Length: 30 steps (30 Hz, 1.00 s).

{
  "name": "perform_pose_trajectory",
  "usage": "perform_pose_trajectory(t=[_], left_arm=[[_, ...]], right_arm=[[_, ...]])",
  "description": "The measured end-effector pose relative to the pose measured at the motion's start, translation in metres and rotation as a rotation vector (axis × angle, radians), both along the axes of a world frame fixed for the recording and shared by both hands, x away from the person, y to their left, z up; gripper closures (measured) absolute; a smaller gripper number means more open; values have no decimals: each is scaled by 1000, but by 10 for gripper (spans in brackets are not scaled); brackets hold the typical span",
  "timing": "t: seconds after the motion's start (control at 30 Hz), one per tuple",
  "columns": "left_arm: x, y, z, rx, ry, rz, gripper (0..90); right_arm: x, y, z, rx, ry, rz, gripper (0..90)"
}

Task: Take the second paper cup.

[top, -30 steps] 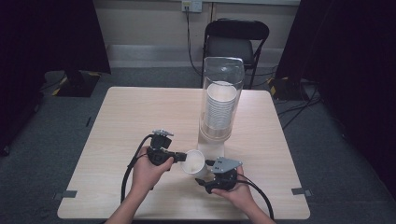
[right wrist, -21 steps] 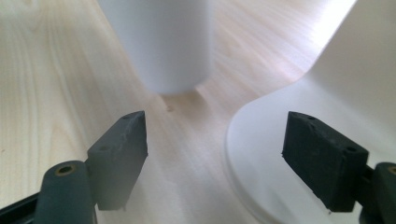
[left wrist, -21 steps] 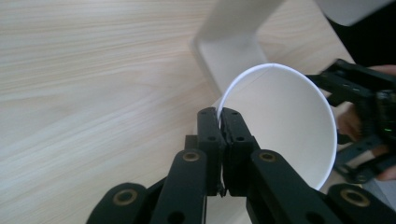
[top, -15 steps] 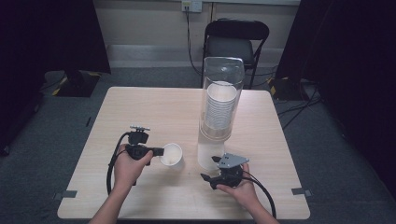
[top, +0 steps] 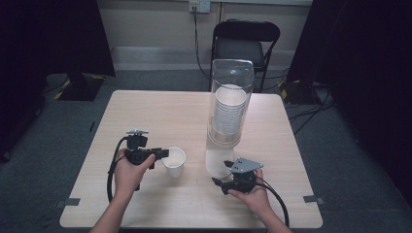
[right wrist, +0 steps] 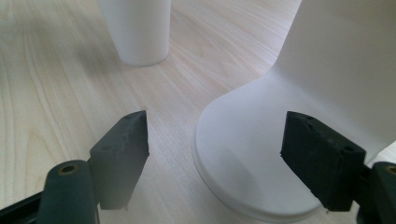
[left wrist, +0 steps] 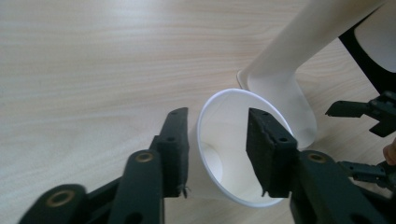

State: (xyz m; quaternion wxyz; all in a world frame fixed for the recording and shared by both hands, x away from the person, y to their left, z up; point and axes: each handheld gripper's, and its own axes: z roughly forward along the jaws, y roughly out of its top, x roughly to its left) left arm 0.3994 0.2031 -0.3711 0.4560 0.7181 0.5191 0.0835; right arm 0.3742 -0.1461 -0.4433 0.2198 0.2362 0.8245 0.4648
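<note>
high view: white paper cup [top: 174, 162] upright on wooden table [top: 160, 111], left of cup dispenser [top: 228, 116] with its stacked cups. left gripper [top: 161, 154] at cup's rim; right gripper [top: 219, 175] near dispenser foot, apart from cup.

left gripper view: jaws just been opening, one pad outside cup [left wrist: 233, 154] wall, one inside; small gap, not pressing. dispenser base [left wrist: 280, 93] just behind.

right gripper view: jaws moderately apart, holding nothing, framing dispenser foot [right wrist: 252, 154]; cup [right wrist: 135, 28] standing farther off on table [right wrist: 46, 70].
</note>
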Motion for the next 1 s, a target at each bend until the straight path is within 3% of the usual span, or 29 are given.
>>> perform_pose_trajectory(t=[0.1,0.27,0.37,0.4,0.63,0.87,1.0], left_arm=[[-9,10,2,9,-67,-37,514],[-27,30,0,3,-107,-78,469],[-32,37,-5,20,-126,-80,435],[-36,44,-15,35,-148,-96,425],[-40,59,-63,60,-156,-143,393],[-38,60,-85,126,-142,-151,369],[-37,58,-95,194,-146,-169,328]], right_arm=[[1,-2,0,-7,-1,-7,226],[2,-4,0,-6,2,-23,228],[3,-5,1,2,6,-26,232],[3,-5,1,3,9,-28,233],[5,-7,1,13,25,-42,233],[7,-10,2,15,28,-54,231],[9,-12,3,25,34,-62,227]])
